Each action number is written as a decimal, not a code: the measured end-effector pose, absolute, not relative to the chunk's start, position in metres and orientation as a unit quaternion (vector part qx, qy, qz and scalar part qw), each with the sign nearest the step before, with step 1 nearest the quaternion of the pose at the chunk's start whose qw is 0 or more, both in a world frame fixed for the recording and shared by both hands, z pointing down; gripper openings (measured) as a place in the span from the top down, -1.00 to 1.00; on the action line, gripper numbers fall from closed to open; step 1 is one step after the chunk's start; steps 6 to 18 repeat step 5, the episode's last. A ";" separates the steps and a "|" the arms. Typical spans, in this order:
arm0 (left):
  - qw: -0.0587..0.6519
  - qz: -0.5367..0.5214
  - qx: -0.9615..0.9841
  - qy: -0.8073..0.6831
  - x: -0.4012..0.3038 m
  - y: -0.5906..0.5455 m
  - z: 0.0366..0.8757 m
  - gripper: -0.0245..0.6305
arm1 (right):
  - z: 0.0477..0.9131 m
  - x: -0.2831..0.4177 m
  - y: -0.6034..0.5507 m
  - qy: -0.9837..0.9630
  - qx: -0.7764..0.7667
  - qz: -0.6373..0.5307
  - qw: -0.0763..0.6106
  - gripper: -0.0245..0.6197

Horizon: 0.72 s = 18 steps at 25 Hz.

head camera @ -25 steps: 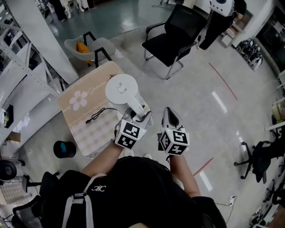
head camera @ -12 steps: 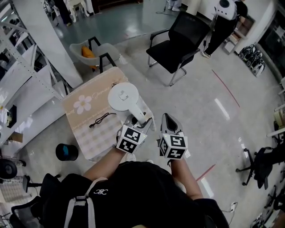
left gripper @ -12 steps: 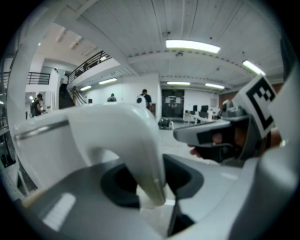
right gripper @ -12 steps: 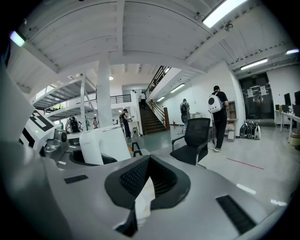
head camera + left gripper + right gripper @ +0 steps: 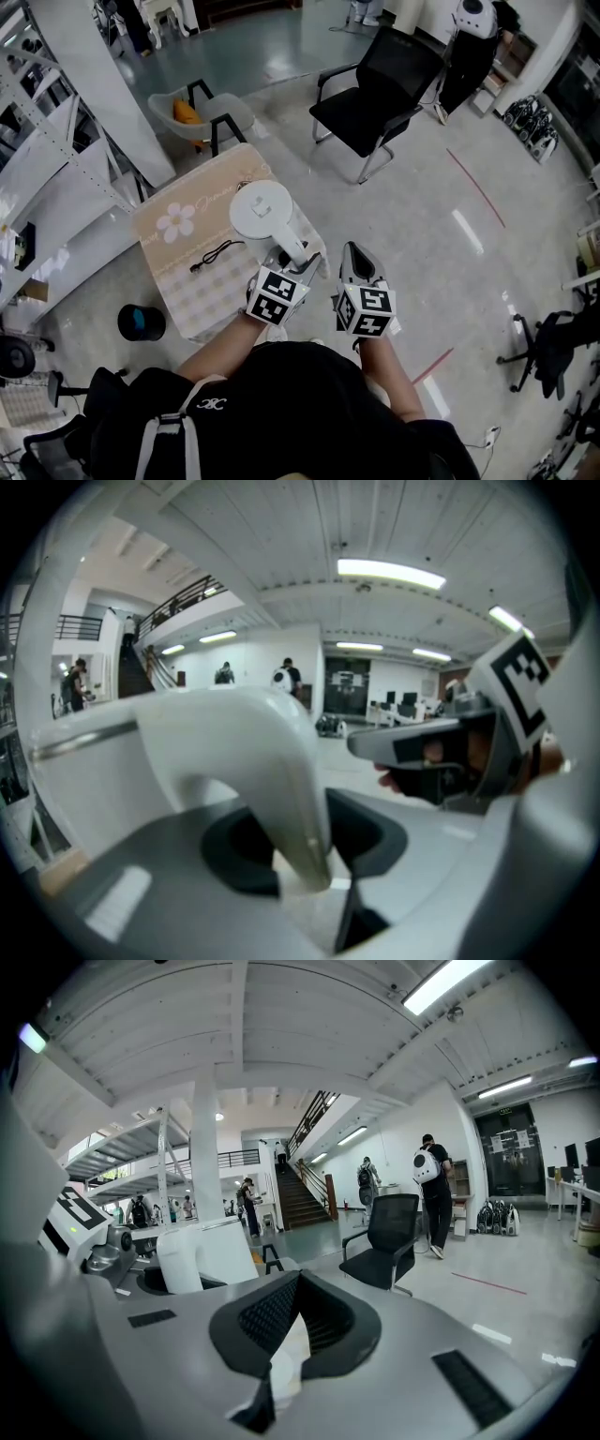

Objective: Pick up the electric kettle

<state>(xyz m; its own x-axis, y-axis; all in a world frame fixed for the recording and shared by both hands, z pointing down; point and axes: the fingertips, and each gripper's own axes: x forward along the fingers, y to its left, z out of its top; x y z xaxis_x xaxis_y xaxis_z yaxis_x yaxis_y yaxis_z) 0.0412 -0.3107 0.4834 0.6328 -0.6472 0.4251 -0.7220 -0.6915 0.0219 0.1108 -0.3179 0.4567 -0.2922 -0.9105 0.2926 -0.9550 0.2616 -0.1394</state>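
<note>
A: Where is the kettle (image 5: 262,210)?
B: At the near right corner of the table (image 5: 183,272).
A: And the jaws?
B: The left gripper (image 5: 296,262) clamps the handle (image 5: 281,789). The right gripper (image 5: 357,255), just right of it, has its jaws together and empty.

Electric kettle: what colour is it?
White; the electric kettle shows best in the head view.

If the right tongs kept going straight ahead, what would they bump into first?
Probably the bare floor; the black chair sits just right of that line, but depth is unclear.
</note>
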 end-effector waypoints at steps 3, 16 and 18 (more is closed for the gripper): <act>0.101 0.196 0.899 -0.379 0.039 -0.312 0.486 0.52 | 0.458 0.107 -0.318 -0.791 0.589 0.146 0.078 0.95; 0.104 0.195 0.899 -0.378 0.038 -0.312 0.487 0.52 | 0.460 0.105 -0.319 -0.792 0.588 0.146 0.081 0.95; 0.104 0.195 0.899 -0.378 0.038 -0.312 0.487 0.52 | 0.460 0.105 -0.319 -0.792 0.588 0.146 0.081 0.95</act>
